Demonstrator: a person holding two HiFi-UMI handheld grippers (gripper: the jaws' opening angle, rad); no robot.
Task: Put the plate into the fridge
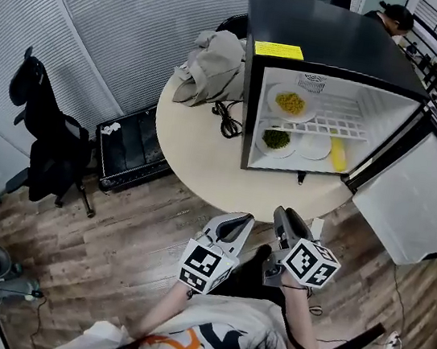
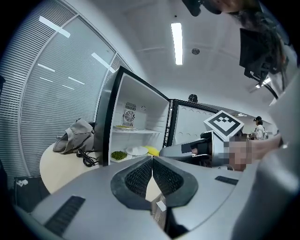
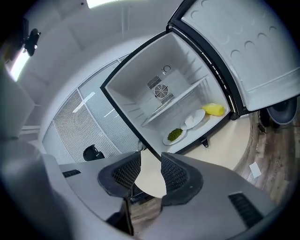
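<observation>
A black mini fridge [image 1: 328, 40] stands on the round table [image 1: 195, 170] with its door [image 1: 417, 203] swung open to the right. On its upper shelf sits a plate of yellow food [image 1: 292, 102]. Below lie a plate of green food [image 1: 276, 140] [image 3: 175, 134], an empty white plate [image 1: 314, 147] [image 3: 194, 119] and a yellow item [image 1: 337, 153] [image 3: 213, 109]. Both grippers hover low in front of the table, well short of the fridge. My left gripper [image 1: 237, 223] [image 2: 152, 161] is shut with nothing in it. My right gripper [image 1: 284, 217] [image 3: 150, 161] shows a gap between its pads and holds nothing.
A grey cloth bundle [image 1: 210, 67] and a black cable [image 1: 228, 121] lie on the table left of the fridge. A black chair [image 1: 44, 144] and a black case [image 1: 129, 144] stand on the wooden floor at left. A person [image 1: 392, 17] sits far behind the fridge.
</observation>
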